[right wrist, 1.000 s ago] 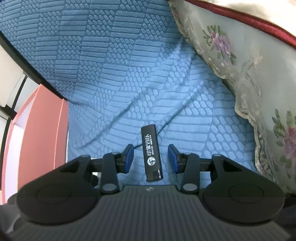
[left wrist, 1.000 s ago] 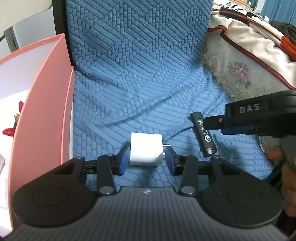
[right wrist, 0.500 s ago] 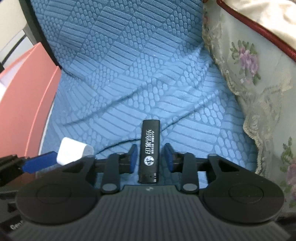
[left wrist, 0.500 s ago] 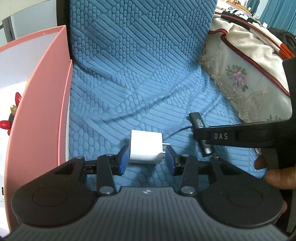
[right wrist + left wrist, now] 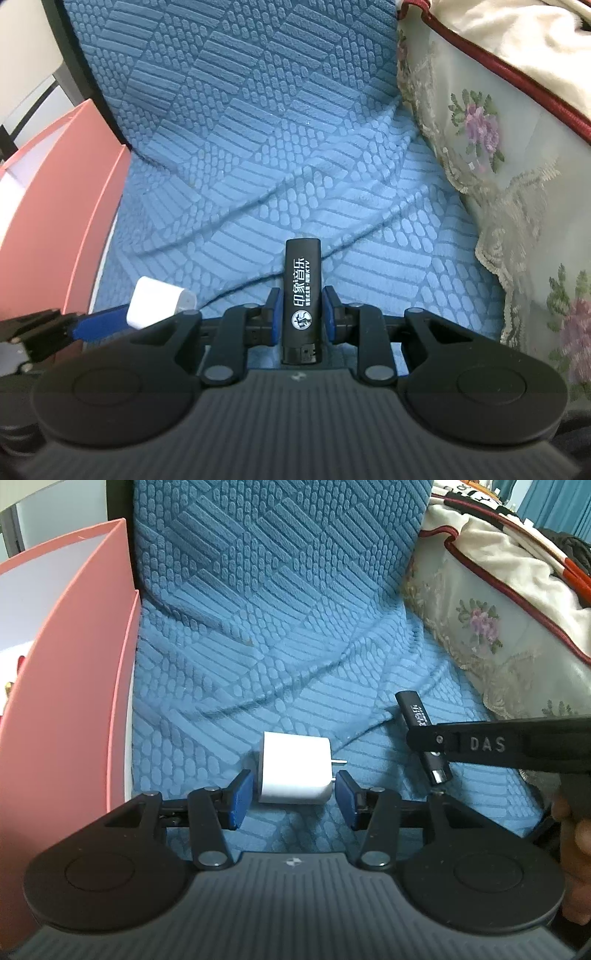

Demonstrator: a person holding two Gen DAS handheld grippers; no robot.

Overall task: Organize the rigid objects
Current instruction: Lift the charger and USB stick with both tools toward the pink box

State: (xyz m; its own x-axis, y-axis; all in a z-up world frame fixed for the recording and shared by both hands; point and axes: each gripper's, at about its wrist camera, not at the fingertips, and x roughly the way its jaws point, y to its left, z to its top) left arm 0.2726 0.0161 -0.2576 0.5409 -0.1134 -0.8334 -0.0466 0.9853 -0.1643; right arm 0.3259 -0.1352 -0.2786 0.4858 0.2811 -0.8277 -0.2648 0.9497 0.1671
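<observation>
Right wrist view first: my right claw (image 5: 300,316) has its blue pads (image 5: 274,316) closed against both sides of a black lighter (image 5: 301,300), which points straight ahead between them, its printed white lettering facing up and its metal end back near the claw body. It lies low over the blue textured cushion (image 5: 258,155).

Left wrist view: my left claw (image 5: 294,798) stands open, its pads (image 5: 240,799) either side of a white charger plug (image 5: 294,767) that lies on the cushion (image 5: 266,627). The left pad is just beside the plug; whether it touches, I cannot tell. The right pad sits near the plug's metal prongs, which point right.

From this same view the right claw (image 5: 428,738) reaches in from the right, with the lighter (image 5: 423,738) slanting across it, well to the right of the plug.

A pink box (image 5: 70,686) stands along the cushion's left edge. A floral lace-edged cover (image 5: 509,155) borders the cushion on the right.
</observation>
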